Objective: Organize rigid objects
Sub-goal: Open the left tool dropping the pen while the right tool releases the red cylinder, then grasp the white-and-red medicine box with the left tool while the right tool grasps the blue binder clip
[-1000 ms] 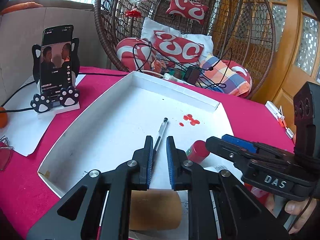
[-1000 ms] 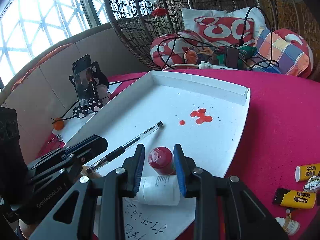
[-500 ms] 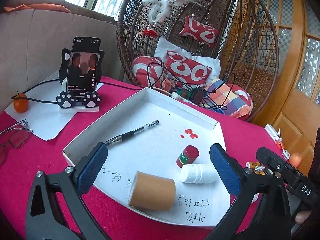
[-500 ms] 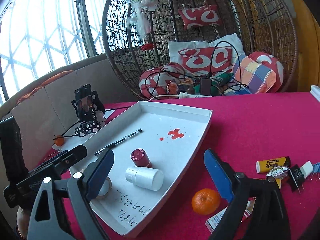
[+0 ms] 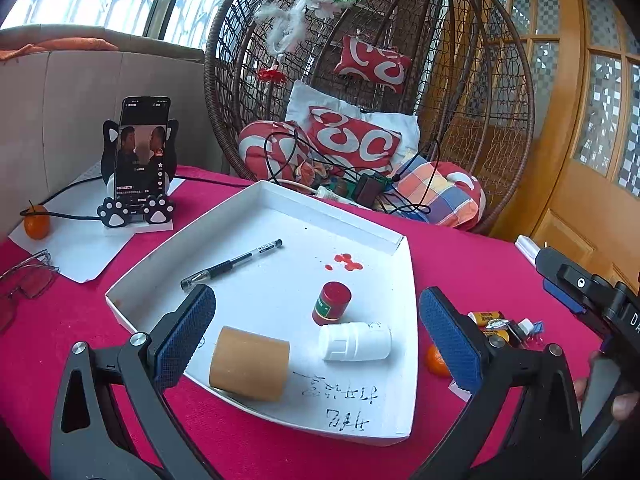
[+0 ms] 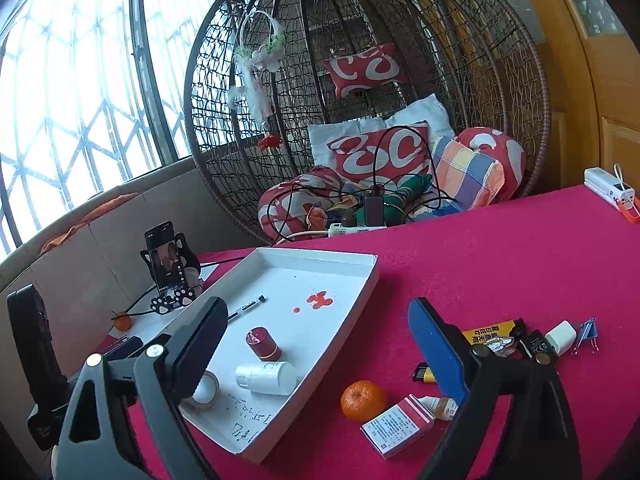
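A white tray (image 5: 384, 364) (image 6: 356, 292) lies on the red tablecloth. In it lie a black pen (image 5: 232, 265) (image 6: 247, 307), a red-capped bottle (image 5: 332, 303) (image 6: 263, 343) standing upright, a white bottle (image 5: 355, 341) (image 6: 265, 377) on its side and a brown tape roll (image 5: 249, 363) (image 6: 206, 390). My left gripper (image 5: 316, 336) is open and empty, held above the tray's near edge. My right gripper (image 6: 316, 344) is open and empty, above the tray's right side. Loose items lie right of the tray: an orange (image 6: 363, 400), a red-white box (image 6: 398, 426), a small dropper bottle (image 6: 439, 407) and a yellow lighter (image 6: 488, 330).
A phone on a cat-paw stand (image 5: 138, 168) stands at the back left on white paper, with an orange (image 5: 37, 222) and glasses (image 5: 24, 276) near it. A wicker hanging chair (image 5: 360, 92) with cushions and cables stands behind the table. A white charger (image 6: 560, 338) and blue clips (image 6: 586, 334) lie at right.
Both grippers have opened wide and pulled back and up from the tray. The left was shut by the pen, the right closed around the red-capped bottle; both objects now rest free in the tray.
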`<move>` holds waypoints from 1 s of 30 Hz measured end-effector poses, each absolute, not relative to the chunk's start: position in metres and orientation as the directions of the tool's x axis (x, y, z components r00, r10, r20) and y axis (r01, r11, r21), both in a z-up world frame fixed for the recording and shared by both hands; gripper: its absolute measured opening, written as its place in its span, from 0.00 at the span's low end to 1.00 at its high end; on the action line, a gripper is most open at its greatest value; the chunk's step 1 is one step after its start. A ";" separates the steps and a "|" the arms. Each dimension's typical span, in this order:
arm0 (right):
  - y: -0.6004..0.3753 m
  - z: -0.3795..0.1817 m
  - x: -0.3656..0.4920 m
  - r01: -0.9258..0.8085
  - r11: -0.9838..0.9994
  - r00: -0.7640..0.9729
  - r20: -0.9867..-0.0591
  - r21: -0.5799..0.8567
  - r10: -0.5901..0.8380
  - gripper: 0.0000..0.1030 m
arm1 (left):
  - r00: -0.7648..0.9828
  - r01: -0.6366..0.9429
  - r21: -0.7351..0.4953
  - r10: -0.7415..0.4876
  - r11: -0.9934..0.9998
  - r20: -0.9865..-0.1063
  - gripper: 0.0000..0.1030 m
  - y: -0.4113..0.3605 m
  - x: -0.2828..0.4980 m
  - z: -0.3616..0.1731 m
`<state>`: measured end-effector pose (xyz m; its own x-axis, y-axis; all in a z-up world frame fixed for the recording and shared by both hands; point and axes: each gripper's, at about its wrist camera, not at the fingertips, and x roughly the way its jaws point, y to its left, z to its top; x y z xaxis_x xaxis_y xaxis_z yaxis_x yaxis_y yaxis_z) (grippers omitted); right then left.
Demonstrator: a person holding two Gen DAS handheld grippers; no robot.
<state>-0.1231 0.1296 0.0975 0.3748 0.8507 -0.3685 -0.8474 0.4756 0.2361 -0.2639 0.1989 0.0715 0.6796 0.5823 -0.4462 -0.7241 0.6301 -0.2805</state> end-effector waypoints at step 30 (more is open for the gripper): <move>0.082 0.113 -0.101 -0.796 0.530 0.458 -0.283 0.292 0.843 0.89 | 0.725 -0.647 -0.223 0.498 0.729 -0.476 1.00 0.164 -0.230 0.074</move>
